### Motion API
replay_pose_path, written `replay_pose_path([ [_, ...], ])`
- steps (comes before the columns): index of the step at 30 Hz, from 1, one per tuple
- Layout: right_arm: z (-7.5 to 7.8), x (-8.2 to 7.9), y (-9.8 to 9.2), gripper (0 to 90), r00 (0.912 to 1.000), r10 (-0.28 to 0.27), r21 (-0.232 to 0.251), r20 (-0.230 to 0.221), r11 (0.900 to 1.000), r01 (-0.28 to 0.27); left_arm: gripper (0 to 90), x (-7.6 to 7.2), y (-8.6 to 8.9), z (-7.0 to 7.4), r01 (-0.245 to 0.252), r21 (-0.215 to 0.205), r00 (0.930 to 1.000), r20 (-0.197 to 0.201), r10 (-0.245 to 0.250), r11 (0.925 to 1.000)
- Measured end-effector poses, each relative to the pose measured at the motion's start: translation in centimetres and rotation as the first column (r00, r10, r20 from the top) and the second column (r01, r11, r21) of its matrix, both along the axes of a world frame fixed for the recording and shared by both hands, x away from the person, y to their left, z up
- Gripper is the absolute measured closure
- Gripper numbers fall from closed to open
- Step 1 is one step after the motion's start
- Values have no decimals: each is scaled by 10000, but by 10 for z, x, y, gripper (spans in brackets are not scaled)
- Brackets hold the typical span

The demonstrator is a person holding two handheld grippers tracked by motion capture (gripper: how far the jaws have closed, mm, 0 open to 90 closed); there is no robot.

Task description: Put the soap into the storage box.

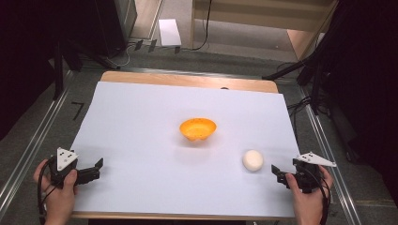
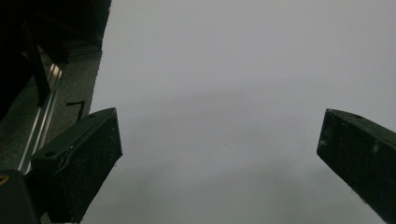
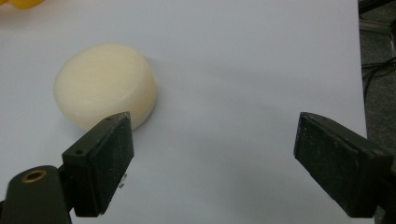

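A white sheet [image 1: 155, 140] covers the worktop [image 1: 187, 79]. Near its middle sits an orange bowl [image 1: 198, 129], and toward the right front lies a cream round puck [image 1: 253, 160], well apart from the bowl.

The right tool [image 1: 278, 172] rests at the right front edge of the sheet, held in the person's right hand [image 1: 307, 199], its jaws spread wide and empty. The puck lies just beside it, a little ahead and to its left. In the right gripper view the cream round puck [image 3: 105, 91] sits just beyond the tip of the left-hand jaw, outside the gap between the jaws.

The left tool [image 1: 96, 168] rests at the left front, held by the left hand [image 1: 58, 197], released and empty, with bare sheet between its jaws.
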State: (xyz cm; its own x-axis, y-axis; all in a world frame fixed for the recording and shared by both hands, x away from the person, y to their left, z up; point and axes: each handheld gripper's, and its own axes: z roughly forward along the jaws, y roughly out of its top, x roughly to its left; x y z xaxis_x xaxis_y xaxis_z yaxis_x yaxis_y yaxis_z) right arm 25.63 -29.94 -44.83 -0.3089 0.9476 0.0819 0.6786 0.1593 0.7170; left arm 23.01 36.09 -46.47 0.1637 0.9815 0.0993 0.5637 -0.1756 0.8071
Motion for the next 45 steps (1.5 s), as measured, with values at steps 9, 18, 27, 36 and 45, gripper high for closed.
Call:
replay_pose_path([
  [9,12,11,13,109,9985,440,-156,-331,9989,-446,3,0,0,0,19,-56,10000,14,-18,10000],
  [18,15,20,24,75,9938,741,-29,-828,9972,-746,3,0,0,0,24,-68,10000,4,-24,10000],
  [27,15,25,32,62,9874,990,-13,-1230,9950,-999,3,0,0,0,27,-40,10000,2,-27,10000],
  [36,18,32,45,62,9802,1366,0,-1435,9904,-1380,3,0,0,0,15,-24,10000,9,-15,10000],
  [45,16,40,61,62,9699,1645,-135,-1794,9854,-1697,3,0,0,0,14,-51,10000,15,-14,10000],
])
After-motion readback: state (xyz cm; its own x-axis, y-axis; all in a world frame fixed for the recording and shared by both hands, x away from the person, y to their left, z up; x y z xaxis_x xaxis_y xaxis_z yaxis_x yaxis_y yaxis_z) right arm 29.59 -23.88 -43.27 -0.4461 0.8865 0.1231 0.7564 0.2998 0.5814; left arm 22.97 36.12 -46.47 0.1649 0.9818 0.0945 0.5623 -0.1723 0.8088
